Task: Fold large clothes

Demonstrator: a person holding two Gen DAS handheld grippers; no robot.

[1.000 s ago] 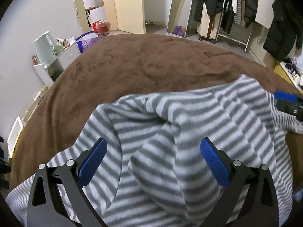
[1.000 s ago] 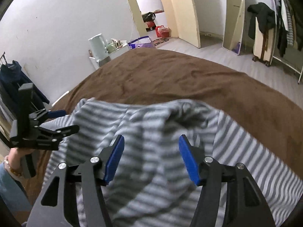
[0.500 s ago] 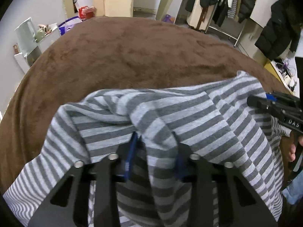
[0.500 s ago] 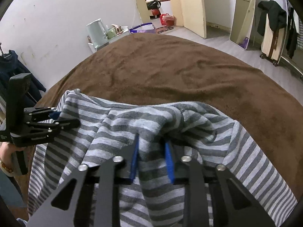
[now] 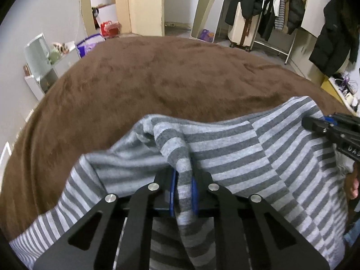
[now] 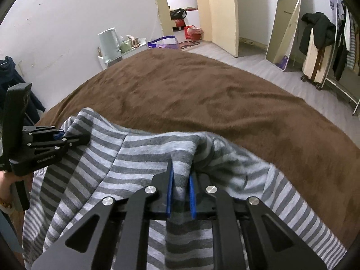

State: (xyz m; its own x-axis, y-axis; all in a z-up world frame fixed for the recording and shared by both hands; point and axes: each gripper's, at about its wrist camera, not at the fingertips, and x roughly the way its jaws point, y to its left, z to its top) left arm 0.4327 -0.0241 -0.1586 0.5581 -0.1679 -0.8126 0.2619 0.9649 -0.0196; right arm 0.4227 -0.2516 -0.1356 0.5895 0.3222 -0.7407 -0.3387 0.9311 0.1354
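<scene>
1. Both grippers have just been closing, each on a raised fold of the striped garment that lay loose between its spread blue pads a second ago.
2. Left gripper now clenches a pinched ridge of grey-and-white cloth between its pads.
3. Right gripper likewise grasps a bunched fold of the same garment.
4. Garment lies along the near edge of the brown blanket, its far hem rumpled, the rest of the blanket bare toward the far edge.
5. Each gripper shows at the other's side, at the garment's outer ends.
6. Beyond the far edge stand a clothes rack and a suitcase.
</scene>
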